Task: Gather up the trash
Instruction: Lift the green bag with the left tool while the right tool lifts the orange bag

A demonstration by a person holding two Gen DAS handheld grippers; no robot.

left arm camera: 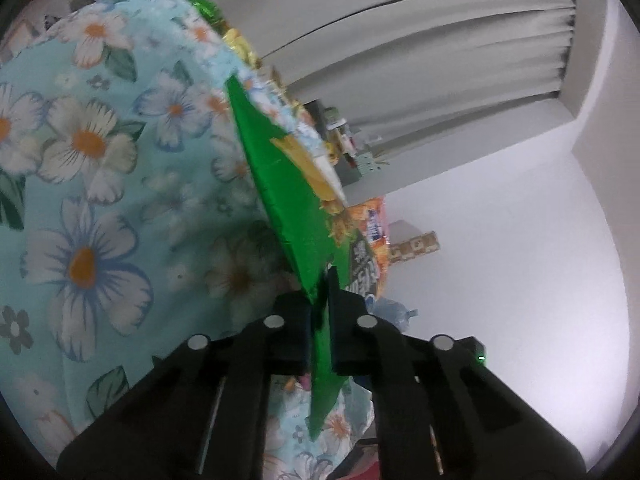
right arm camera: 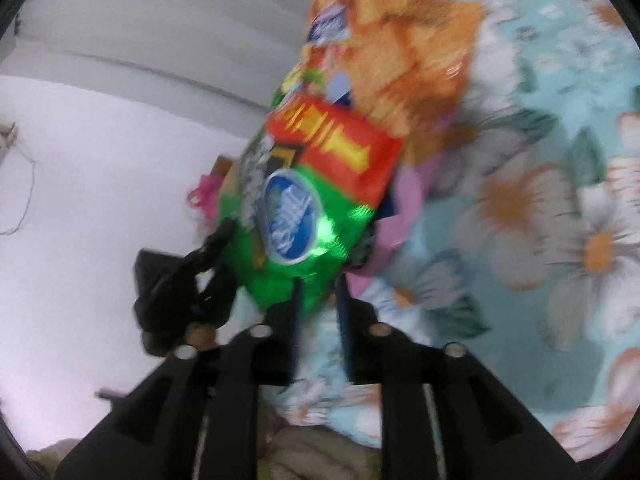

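black fingers of your left tool (left arm camera: 320, 300) fill the foreground of the left wrist view, pressed together on the lower edge of a green snack wrapper (left arm camera: 288, 200), which stands edge-on and rises away from the jaws. behind it lies a bed cover printed with white flowers on pale blue (left arm camera: 100, 160); along its ridge sit more wrappers, a crumpled green one (left arm camera: 206, 10) and a gold one (left arm camera: 240, 46), and beyond the held wrapper an orange bag (left arm camera: 374, 224) shows.

in the right wrist view, your right tool (right arm camera: 318, 304) stands narrowly parted. the green wrapper (right arm camera: 296, 216), with a blue oval mark and a red band, hangs just above its fingertips; motion blur hides whether the pads touch it, though a clear gap shows between them. the orange bag (right arm camera: 400, 48) lies just behind, with a pink sheet (right arm camera: 404, 208) under it on the cover. the other tool (right arm camera: 188, 276) appears at the wrapper's left edge.

step in hand, as judged: a transfer of the wrapper to the left grip. keep the left pads firm on the edge, since thin foil slips easily. draw the right tool back clear before you carry the wrapper off, so no corner snags. then, probably, take the orange bag next; it lies nearest.
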